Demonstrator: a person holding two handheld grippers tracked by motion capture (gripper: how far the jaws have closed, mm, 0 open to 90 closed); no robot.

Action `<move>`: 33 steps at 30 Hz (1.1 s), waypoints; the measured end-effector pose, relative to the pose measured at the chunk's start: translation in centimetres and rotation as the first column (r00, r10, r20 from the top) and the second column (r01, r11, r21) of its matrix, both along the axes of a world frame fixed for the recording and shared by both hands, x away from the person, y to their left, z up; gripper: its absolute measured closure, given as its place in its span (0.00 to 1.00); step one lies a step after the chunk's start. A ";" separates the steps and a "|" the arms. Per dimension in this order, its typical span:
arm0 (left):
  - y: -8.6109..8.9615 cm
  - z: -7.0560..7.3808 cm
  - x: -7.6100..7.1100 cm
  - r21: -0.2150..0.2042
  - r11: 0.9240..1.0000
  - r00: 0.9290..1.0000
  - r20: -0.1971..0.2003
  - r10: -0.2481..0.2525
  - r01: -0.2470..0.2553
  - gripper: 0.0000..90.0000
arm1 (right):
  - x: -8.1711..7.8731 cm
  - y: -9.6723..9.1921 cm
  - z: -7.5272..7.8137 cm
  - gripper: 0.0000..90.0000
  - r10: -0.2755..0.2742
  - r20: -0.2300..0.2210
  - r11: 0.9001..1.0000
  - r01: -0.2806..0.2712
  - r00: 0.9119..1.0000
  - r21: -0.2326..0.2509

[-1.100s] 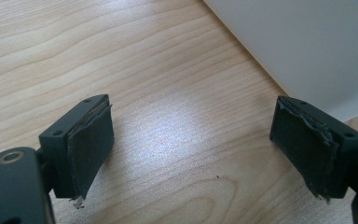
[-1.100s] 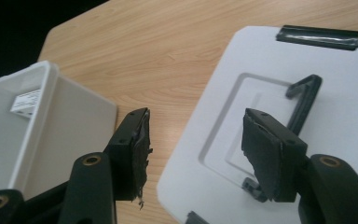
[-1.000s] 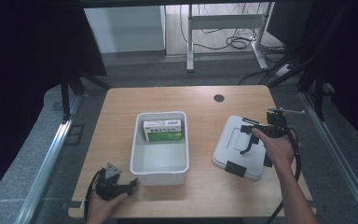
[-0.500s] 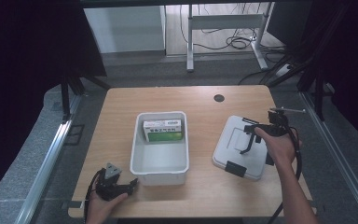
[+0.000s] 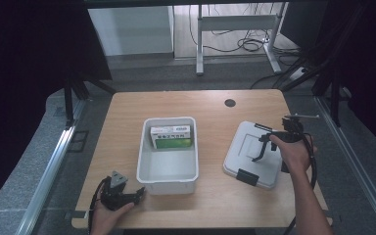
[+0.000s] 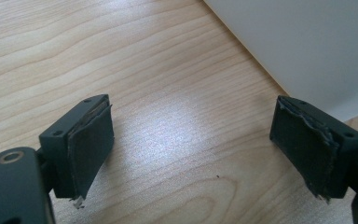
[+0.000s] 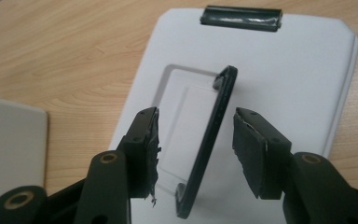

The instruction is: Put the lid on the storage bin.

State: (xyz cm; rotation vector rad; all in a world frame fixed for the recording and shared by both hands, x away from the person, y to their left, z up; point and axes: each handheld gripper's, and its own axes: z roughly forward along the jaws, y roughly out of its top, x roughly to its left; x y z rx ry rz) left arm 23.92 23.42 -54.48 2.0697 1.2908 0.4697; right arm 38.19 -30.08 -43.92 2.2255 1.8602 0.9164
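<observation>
Barely anything's shifted since earlier: right gripper [image 7: 193, 154] still straddles the raised black handle [image 7: 209, 140] of the flat grey plastic lid [image 5: 254, 154], jaws part-open, gripping nothing, so closing off-centre might just flick it sideways.

The high view looks forward and down on the whole wooden table [image 5: 215, 110]. The left gripper view sits very near the tabletop beside the white bin [image 6: 307, 42] — the right gripper view looks closely down on the white lid [image 7: 298, 70], likewise seen from above.
</observation>
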 end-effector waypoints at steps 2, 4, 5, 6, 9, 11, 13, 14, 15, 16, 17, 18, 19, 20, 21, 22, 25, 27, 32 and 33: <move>0.0 0.0 0.0 0.000 1.000 1.000 0.000 0.000 0.000 0.15 | 0.1 0.0 -0.4 0.58 -0.002 -0.014 1.000 0.002 1.000 -0.006; 0.0 0.0 0.0 0.000 1.000 1.000 0.000 0.000 0.000 0.15 | 0.3 0.0 -0.8 0.60 0.003 -0.033 1.000 -0.004 0.999 -0.014; 0.0 0.0 0.0 0.000 1.000 1.000 0.000 0.000 0.000 0.15 | 0.4 0.1 -1.0 0.61 0.003 -0.041 1.000 -0.004 0.999 -0.022; 0.0 0.0 0.0 0.000 1.000 1.000 0.000 0.000 0.000 0.15 | 0.4 0.2 -1.1 0.62 0.004 -0.047 1.000 -0.006 0.999 -0.026; 0.0 0.0 0.0 0.000 1.000 1.000 0.000 0.000 0.000 0.15 | 0.6 0.3 -1.4 0.64 0.010 -0.059 1.000 -0.012 0.998 -0.028; 0.0 0.0 0.0 0.000 1.000 1.000 0.000 0.000 0.000 0.15 | 0.8 0.4 -1.8 0.66 0.009 -0.071 1.000 -0.010 0.997 -0.022; 0.0 0.0 0.0 0.000 1.000 1.000 0.000 0.000 0.000 0.15 | 0.9 0.3 -2.0 0.69 0.001 -0.082 1.000 -0.001 0.997 -0.010; 0.0 0.0 0.0 0.000 1.000 1.000 0.000 0.000 0.000 0.15 | 1.0 0.2 -2.1 0.71 -0.004 -0.088 1.000 0.004 0.996 0.003; 0.0 0.0 0.0 0.000 1.000 1.000 0.000 0.000 0.000 0.15 | 1.0 0.2 -2.1 0.71 -0.004 -0.088 1.000 0.004 0.996 0.003; 0.0 0.0 0.0 0.000 1.000 1.000 0.000 0.000 0.000 0.15 | 1.1 0.1 -2.3 0.75 -0.013 -0.098 1.000 0.014 0.995 0.016; 0.0 0.0 0.0 0.000 1.000 1.000 0.000 0.000 0.000 0.15 | 1.1 0.1 -2.3 0.75 -0.013 -0.098 1.000 0.014 0.995 0.016; 0.0 0.0 0.0 0.000 1.000 1.000 0.000 0.000 0.000 0.15 | 1.2 0.0 -2.4 0.78 -0.018 -0.111 1.000 0.020 0.994 0.023; 0.0 0.0 0.0 0.000 1.000 1.000 0.000 0.000 0.000 0.15 | 1.3 0.0 -2.5 0.79 -0.016 -0.118 1.000 0.019 0.993 0.025; 0.0 0.0 0.0 0.000 1.000 1.000 0.000 0.000 0.000 0.15 | 1.3 0.0 -2.5 0.79 -0.016 -0.118 1.000 0.019 0.993 0.025; 0.0 0.0 0.0 0.000 1.000 1.000 0.000 0.000 0.000 0.15 | 1.4 0.0 -2.5 0.82 -0.019 -0.134 0.999 0.023 0.991 0.030; 0.0 0.0 0.0 0.000 1.000 1.000 0.000 0.000 0.000 0.15 | 1.4 0.0 -2.6 0.84 -0.021 -0.140 0.999 0.026 0.990 0.036; 0.0 0.0 0.0 0.000 1.000 1.000 0.000 0.000 0.000 0.15 | 1.5 0.2 -2.7 0.87 -0.022 -0.159 0.999 0.029 0.987 0.041; 0.0 0.0 0.0 0.000 1.000 1.000 0.000 0.000 0.000 0.15 | 1.6 0.3 -2.8 0.89 -0.029 -0.173 0.998 0.039 0.984 0.052; 0.0 0.0 0.0 0.000 1.000 1.000 0.000 0.000 0.000 0.15 | 1.7 0.1 -2.8 0.93 -0.076 -0.216 0.990 0.099 0.973 0.098; 0.0 0.0 0.0 0.000 1.000 1.000 0.000 0.000 0.000 0.15 | 1.7 0.1 -2.8 0.93 -0.076 -0.216 0.990 0.099 0.973 0.098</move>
